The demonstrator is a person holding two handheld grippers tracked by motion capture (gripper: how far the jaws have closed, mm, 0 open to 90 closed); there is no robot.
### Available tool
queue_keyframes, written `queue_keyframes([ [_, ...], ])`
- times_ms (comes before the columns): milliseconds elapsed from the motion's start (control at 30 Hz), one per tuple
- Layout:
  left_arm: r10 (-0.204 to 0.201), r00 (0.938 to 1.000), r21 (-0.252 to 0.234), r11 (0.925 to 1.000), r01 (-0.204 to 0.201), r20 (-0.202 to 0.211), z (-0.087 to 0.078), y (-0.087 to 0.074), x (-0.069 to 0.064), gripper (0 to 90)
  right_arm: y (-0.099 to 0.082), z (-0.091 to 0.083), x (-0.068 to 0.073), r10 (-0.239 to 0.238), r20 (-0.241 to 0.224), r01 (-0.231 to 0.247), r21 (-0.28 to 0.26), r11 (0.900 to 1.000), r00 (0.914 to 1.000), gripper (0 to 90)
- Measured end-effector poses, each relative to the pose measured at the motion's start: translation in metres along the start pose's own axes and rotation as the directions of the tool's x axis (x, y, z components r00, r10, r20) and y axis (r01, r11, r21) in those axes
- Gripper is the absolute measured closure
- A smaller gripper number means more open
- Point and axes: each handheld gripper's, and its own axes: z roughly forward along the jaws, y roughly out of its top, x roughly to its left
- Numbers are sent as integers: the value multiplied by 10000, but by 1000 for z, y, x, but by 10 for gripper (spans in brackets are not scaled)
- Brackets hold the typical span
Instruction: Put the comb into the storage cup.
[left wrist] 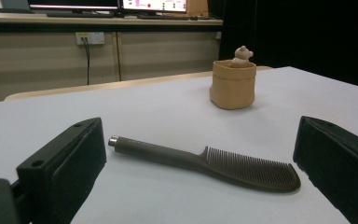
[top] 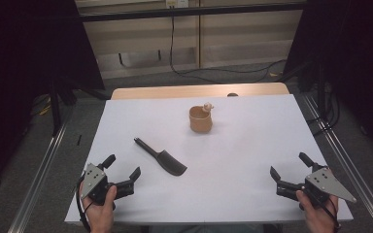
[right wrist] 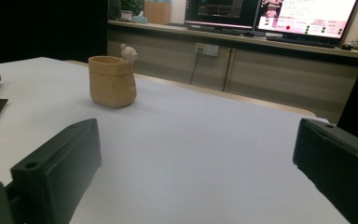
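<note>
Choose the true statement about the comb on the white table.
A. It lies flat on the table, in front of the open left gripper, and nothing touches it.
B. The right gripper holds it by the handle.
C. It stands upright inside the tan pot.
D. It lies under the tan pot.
A: the comb lies flat on the table, apart from the pot, ahead of the open left gripper.

No text can be read. The monitors (right wrist: 307,18) on the far counter in the right gripper view show coloured screens with lines of writing too small and blurred to make out. The comb (left wrist: 214,161) and pouch (left wrist: 233,84) bear no visible lettering.
</note>
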Motion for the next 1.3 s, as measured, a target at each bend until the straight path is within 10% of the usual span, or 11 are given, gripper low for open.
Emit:
queue_keyframes([
  [800, 117, 9976, 213, 9997, -132, 685, 4, 5, 4, 36, -1, 0, 0, 82, -291, -83, -51, 10000, 9995, 0],
  [1200, -412, 9807, 409, 9986, 339, 1913, 17, 16, 10, 51, 0, 1, 2, 20, -292, -21, -46, 10000, 9996, 0],
  [1300, -158, 9854, 397, 9992, 92, 1696, 20, 19, 11, 44, -1, 2, 1, -11, -287, 9, -48, 10000, 9996, 0],
])
